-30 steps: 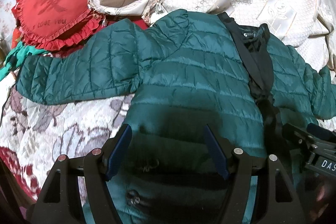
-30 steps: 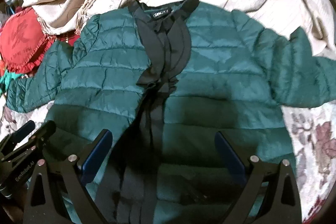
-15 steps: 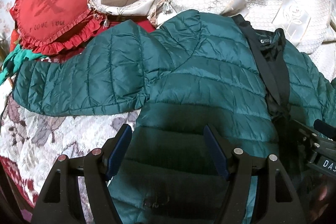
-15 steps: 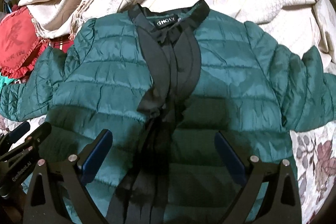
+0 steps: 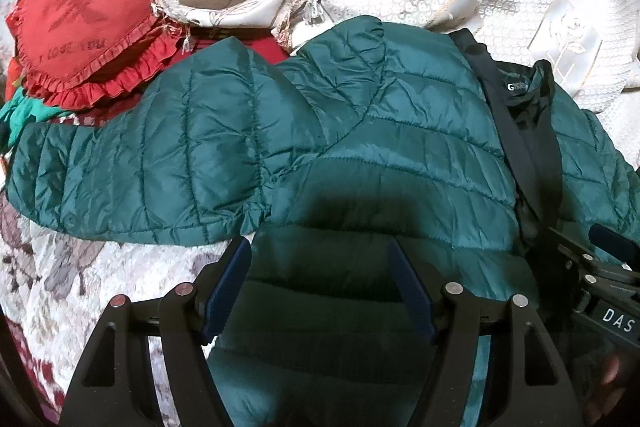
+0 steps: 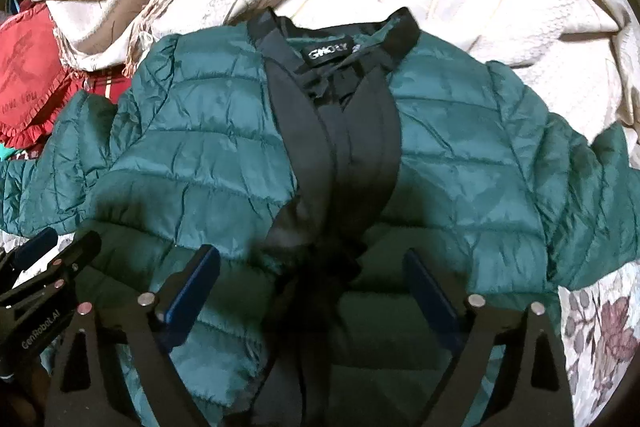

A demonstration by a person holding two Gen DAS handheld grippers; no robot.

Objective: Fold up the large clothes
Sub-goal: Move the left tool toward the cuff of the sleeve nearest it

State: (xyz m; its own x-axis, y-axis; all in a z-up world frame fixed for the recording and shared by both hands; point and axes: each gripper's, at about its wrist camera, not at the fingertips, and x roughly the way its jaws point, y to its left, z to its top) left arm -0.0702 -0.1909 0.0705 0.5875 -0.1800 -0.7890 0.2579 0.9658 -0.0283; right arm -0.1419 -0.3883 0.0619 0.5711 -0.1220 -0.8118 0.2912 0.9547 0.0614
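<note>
Both claws have advanced up the green jacket (image 6: pixel 208 163), which lies front-up with sleeves out on the bed (image 5: pixel 80 275); left claw (image 5: pixel 320 283) and right claw (image 6: pixel 312 291) hover spread, holding nothing, apparently positioning for a fold.

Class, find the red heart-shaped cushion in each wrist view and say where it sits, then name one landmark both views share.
Left wrist view: the red heart-shaped cushion fills the upper left, above the green jacket's sleeve.
Right wrist view: the cushion is cut off at the left edge, mid-height.
Shared landmark: the jacket's black collar label.
</note>
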